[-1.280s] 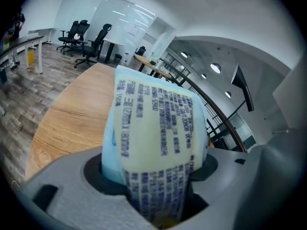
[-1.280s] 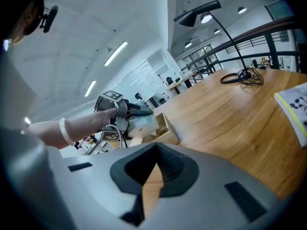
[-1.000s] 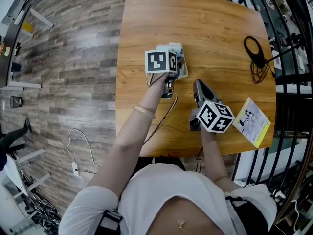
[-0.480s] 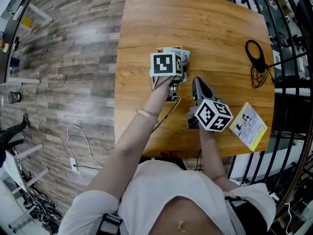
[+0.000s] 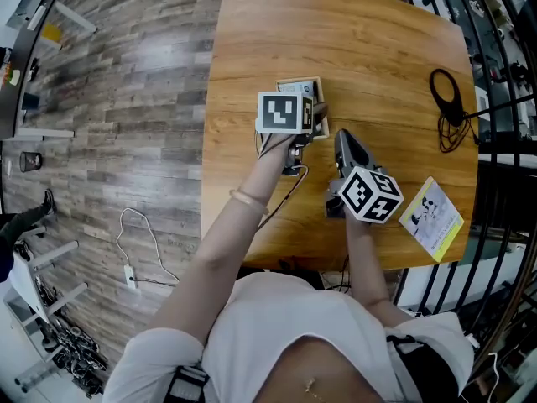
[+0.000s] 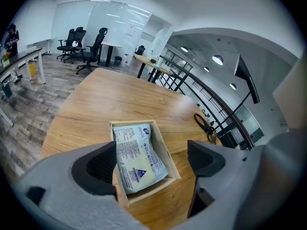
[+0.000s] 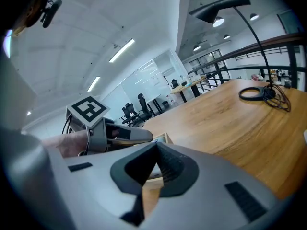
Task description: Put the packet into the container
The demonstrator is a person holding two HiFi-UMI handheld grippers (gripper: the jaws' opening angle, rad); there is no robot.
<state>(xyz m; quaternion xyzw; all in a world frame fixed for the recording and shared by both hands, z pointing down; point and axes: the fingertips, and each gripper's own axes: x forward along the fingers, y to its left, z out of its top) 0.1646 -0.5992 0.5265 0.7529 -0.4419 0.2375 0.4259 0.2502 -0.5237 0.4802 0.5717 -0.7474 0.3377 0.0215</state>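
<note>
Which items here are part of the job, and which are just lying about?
Job: packet, lying in the wooden container; left gripper, jaws opening, not gripping the packet.
Lying about: black cable; yellow booklet.

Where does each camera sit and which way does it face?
Head view: on the person's head, looking down at the table; shows both forearms, left gripper and right gripper.
Left gripper view: rides that gripper, looking along its opening jaws at the packet, untouched in the container.
Right gripper view: low over the table, looking past its shut jaws at the left gripper and left hand.
Shared: all three show the container and cable.
</note>
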